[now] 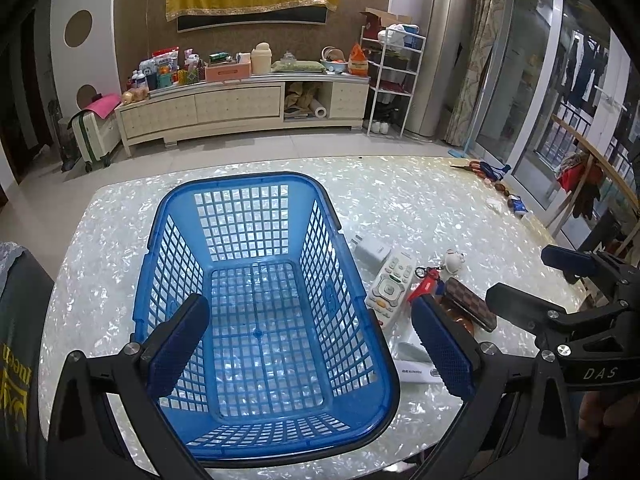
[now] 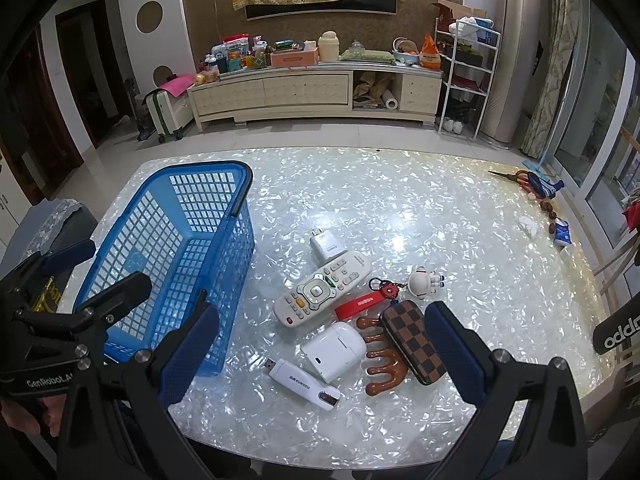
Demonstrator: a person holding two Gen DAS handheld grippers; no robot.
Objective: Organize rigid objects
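Note:
An empty blue mesh basket [image 1: 348,264] [image 2: 236,216] stands on the pearly table's left half. Right of it lies a cluster: a white remote [image 2: 320,294] [image 1: 390,286], a white charger plug [image 2: 327,248], a white earbud case [image 2: 334,350], a white USB stick [image 2: 302,384], a brown wooden comb [image 2: 380,364], a checkered case [image 2: 414,346], a red keychain strap [image 2: 358,302] with an astronaut figure [image 2: 422,282]. My left gripper [image 1: 310,350] is open and empty above the basket's near end. My right gripper [image 2: 326,356] is open and empty above the cluster.
Scissors [image 2: 516,178], a blue pouch, beads and a tissue pack [image 2: 562,234] lie along the table's far right edge. The table's front edge [image 2: 320,456] is close below the grippers. A TV cabinet stands across the floor beyond.

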